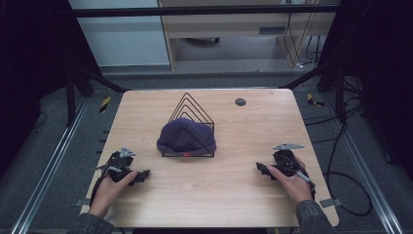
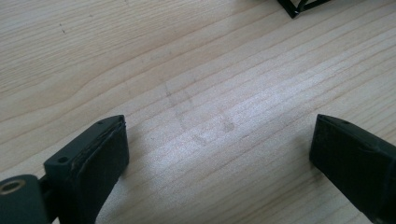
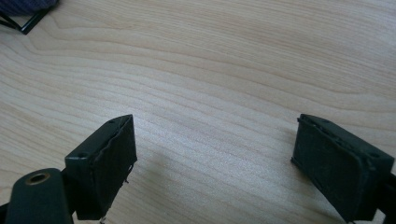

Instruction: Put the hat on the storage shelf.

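L gripper [image 2: 219, 154] jaws wide apart, nothing btwn them. Bare wood table [image 2: 187, 70] below. Black wire rack [image 2: 299, 5] corner at top edge.

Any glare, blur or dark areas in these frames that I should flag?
High view: dim, surroundings nearly black, hat detail soft. Left gripper view: pale glare patch on the table, near jaws blurred. Right gripper view: even light, faint shadow beside one jaw.
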